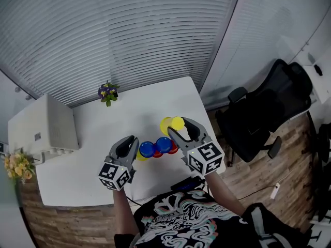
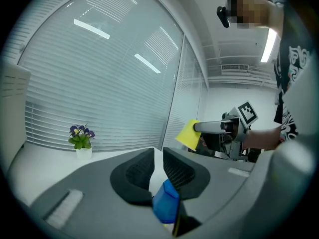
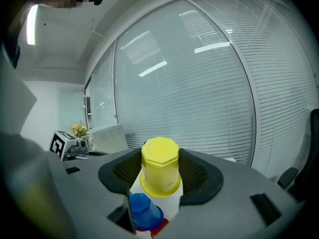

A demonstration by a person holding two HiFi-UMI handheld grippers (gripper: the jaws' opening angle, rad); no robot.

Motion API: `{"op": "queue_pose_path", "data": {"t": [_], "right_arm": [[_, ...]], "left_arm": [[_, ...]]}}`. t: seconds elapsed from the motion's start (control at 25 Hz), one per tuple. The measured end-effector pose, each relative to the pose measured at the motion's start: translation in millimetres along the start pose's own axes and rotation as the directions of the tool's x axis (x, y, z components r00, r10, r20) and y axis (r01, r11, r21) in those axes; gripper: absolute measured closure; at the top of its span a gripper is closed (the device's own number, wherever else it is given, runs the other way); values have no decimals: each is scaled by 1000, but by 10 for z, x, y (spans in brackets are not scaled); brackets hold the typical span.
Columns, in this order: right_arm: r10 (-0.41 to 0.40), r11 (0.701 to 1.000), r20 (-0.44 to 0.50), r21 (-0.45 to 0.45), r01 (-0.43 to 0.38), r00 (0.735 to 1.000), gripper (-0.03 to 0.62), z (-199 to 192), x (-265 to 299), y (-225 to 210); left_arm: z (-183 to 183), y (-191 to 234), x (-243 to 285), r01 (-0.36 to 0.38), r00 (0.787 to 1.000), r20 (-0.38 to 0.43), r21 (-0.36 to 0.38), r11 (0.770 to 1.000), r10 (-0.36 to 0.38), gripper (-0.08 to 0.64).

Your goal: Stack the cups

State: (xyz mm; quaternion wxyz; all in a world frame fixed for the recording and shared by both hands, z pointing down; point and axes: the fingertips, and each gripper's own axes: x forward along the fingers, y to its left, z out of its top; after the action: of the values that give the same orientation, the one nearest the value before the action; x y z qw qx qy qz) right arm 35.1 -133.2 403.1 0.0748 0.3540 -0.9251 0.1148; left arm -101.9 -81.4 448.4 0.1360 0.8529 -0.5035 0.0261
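— How does the person carry the right gripper (image 1: 180,128)?
— The forearm reaches out over the white table (image 1: 129,107), with the claw close to level. It is clamped on the yellow cup (image 1: 171,123), whose closed end points away from the person. It hangs above the blue cups (image 1: 164,144) and a red cup (image 1: 174,150) near the table's front edge.
— And the left gripper (image 1: 131,141)?
— It is just beside those cups, also near level. Its jaws are all but closed, with only a slit between them, and grip nothing.

White table (image 1: 103,138) carries cups (image 1: 164,144) and potted flowers (image 1: 107,93).
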Motion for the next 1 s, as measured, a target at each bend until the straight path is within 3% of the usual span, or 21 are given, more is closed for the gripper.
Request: {"op": "queue_pose_path", "data": {"t": [0.24,0.56,1.0], "right_arm": [[70,997,-35,-19,-71,997,360,25,85,256],[155,978,-139,-121,-172,978,359,-103,194,640],[196,952,-279,-174,-250,940,359,-310,248,877]], "left_arm": [[-54,11,11,13,1000,-8,-8,1000,-13,503],[-123,51,5,15,1000,-12,-27,1000,-15,503],[-198,85,4,20,1000,-23,-49,999,-21,503]]}}
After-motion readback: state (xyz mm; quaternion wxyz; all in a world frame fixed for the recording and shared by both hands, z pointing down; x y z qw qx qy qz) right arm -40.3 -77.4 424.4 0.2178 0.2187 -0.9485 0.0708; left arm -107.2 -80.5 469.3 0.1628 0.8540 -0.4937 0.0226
